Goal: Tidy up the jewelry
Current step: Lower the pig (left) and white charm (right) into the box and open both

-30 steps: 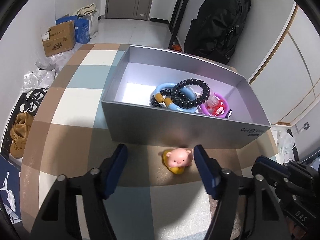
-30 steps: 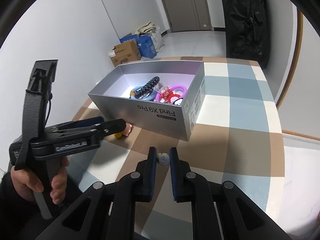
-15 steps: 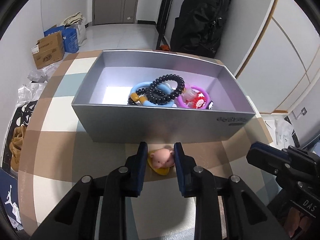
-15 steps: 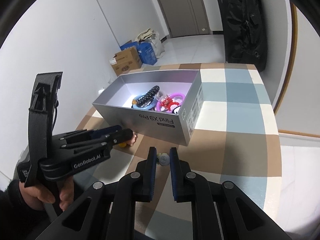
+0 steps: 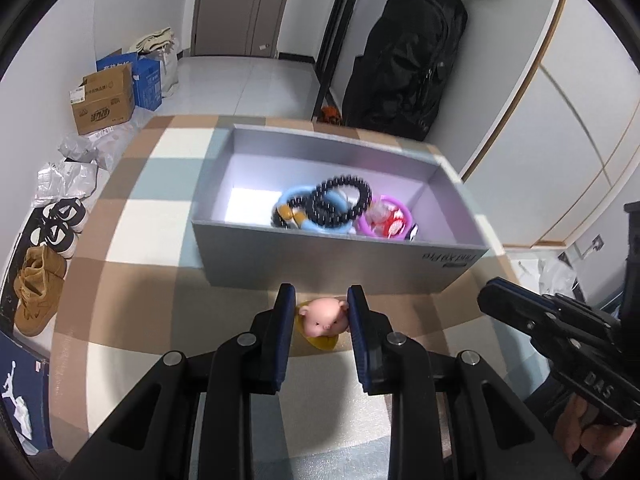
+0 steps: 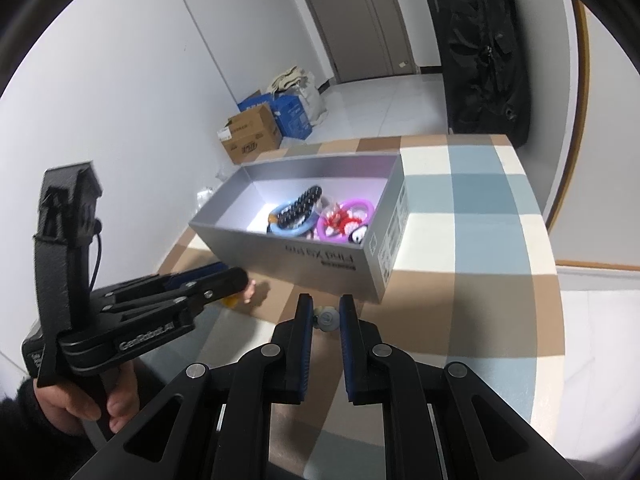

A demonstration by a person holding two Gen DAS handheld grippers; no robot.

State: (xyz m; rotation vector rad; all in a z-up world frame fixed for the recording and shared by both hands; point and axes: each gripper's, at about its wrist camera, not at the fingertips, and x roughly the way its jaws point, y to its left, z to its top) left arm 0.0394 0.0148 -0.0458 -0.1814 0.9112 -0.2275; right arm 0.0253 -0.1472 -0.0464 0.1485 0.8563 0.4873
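Observation:
My left gripper (image 5: 321, 312) is shut on a pink pig charm (image 5: 323, 319) with a yellow base, just in front of the grey box (image 5: 328, 264). In the right wrist view my right gripper (image 6: 325, 317) is shut on a small pale round trinket (image 6: 326, 319), held near the box's front wall (image 6: 320, 264). Inside the box lie a black beaded bracelet (image 5: 340, 204), a blue ring (image 5: 304, 216) and a purple ring (image 5: 394, 220) with red and white pieces. The left gripper (image 6: 224, 284) shows from the side in the right wrist view, and the pig (image 6: 250, 290) peeks out past its tip.
The checked tabletop (image 5: 132, 232) stretches left of the box. On the floor to the left are shoes (image 5: 40, 280), cardboard boxes (image 5: 104, 102) and plastic bags. A black bag (image 5: 404, 64) hangs by the far wall. The right gripper's body (image 5: 560, 336) sits at the lower right.
The left gripper's jaws went from wide apart around the pig charm to shut on it, and the view drew closer to the box. The right gripper kept its hold on the trinket.

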